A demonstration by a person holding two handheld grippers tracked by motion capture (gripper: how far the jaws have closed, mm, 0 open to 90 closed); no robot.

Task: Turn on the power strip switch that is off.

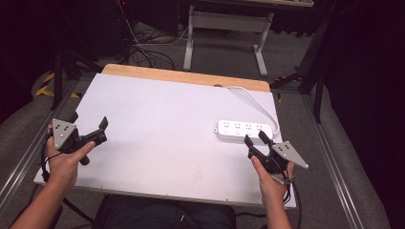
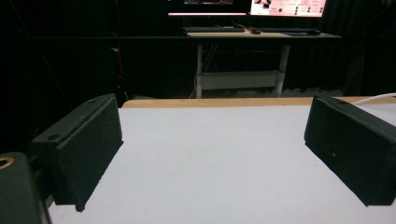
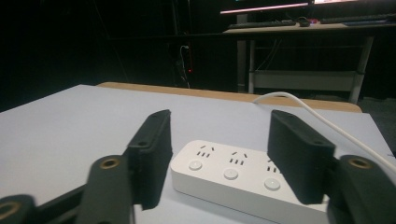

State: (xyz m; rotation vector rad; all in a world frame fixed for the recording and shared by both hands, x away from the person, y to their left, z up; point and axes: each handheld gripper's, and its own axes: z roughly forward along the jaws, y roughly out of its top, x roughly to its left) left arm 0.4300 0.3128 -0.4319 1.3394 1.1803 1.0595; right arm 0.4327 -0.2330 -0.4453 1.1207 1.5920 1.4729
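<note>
A white power strip (image 1: pixel 244 130) with several sockets and round buttons lies at the right of the white tabletop (image 1: pixel 157 124). Its white cable (image 1: pixel 258 102) curves off toward the far edge. My right gripper (image 1: pixel 255 138) sits just in front of the strip, held in a hand, its jaws partly apart. In the right gripper view the power strip (image 3: pixel 233 179) lies beyond and between the jaws of the right gripper (image 3: pixel 224 140), and the pads do not touch it. At the left edge of the table my left gripper (image 1: pixel 89 120) is open wide. Bare tabletop shows between the jaws of the left gripper (image 2: pixel 212 154).
A wooden strip (image 1: pixel 181 75) borders the table's far edge. Behind it stands a desk frame (image 1: pixel 224 28) with loose cables (image 1: pixel 148 55) on the floor. Metal rails (image 1: pixel 334 157) run along both sides of the table. A desk with lit monitors (image 2: pixel 285 7) stands in the dark background.
</note>
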